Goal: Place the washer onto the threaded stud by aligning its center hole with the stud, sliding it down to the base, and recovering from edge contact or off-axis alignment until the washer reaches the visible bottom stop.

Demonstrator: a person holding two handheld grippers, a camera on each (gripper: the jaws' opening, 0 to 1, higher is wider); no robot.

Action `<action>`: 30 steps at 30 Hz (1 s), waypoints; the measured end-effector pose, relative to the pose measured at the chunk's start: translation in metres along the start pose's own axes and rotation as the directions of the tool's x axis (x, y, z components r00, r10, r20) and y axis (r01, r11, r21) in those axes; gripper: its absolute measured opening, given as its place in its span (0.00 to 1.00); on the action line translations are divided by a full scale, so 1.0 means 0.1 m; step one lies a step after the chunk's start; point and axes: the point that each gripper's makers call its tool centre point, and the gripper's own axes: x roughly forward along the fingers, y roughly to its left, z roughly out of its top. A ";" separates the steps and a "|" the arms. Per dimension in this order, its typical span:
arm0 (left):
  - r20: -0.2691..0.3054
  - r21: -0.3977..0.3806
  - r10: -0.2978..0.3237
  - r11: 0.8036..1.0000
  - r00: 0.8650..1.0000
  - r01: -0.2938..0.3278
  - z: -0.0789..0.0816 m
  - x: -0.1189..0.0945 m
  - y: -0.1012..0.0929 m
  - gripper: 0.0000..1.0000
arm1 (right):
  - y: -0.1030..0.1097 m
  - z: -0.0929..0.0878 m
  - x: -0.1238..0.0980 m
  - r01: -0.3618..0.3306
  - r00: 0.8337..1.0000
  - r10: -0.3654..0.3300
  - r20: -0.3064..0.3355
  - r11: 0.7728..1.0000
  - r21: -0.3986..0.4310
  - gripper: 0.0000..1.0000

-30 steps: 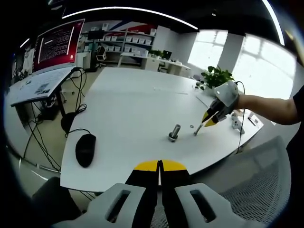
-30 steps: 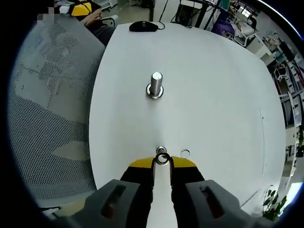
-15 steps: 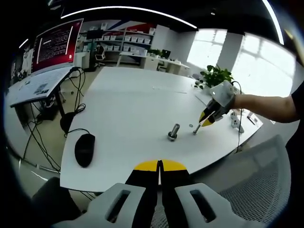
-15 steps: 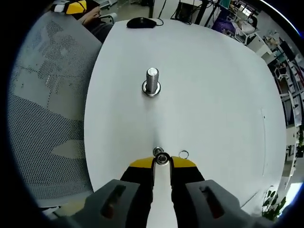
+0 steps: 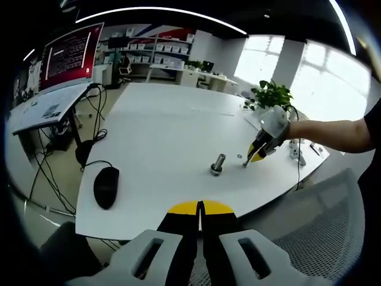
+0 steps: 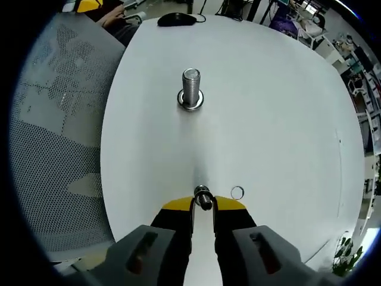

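Worktop (image 5: pixel 166 128): white, sitting in an office.
Threaded stud (image 6: pixel 191 89): standing upright mid-worktop, near the chair-side edge.
Right gripper (image 6: pixel 203 202): jaws pinching a washer (image 6: pixel 203 198) at their tips.
Spare washer (image 6: pixel 237 192): lying flat just beside those tips.
Left gripper (image 5: pixel 200 208): jaws pressing together, hovering off the worktop's near edge.

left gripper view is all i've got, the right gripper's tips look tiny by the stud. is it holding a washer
Observer: Yes. In the right gripper view the right gripper is pinching a washer at its tips.
Operator: any spare washer around
Observer: One loose washer lies flat on the table, just right of the tips.
Operator: is the stud lined up
Observer: The threaded stud stands upright well ahead of the tips, slightly left of their line.
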 end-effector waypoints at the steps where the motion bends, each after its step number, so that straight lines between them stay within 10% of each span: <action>1: 0.000 -0.001 0.004 1.000 1.000 -0.004 0.00 0.00 0.01 0.00 | 0.00 0.00 0.01 -0.001 1.000 0.001 -0.002 1.000 0.000 0.14; 18: -0.019 0.007 0.005 1.000 1.000 -0.005 -0.03 0.00 0.00 0.00 | 0.06 -0.07 0.10 -0.024 0.999 0.025 -0.032 0.999 0.039 0.14; 22: -0.019 0.007 0.005 1.000 1.000 -0.005 -0.03 0.00 0.00 0.00 | 0.08 -0.02 0.10 -0.027 1.000 0.026 0.011 0.996 0.080 0.37; 30: -0.015 0.007 0.004 1.000 1.000 -0.004 -0.02 0.00 0.00 0.00 | 0.06 -0.02 0.00 -0.017 0.998 0.010 0.065 0.994 0.108 0.42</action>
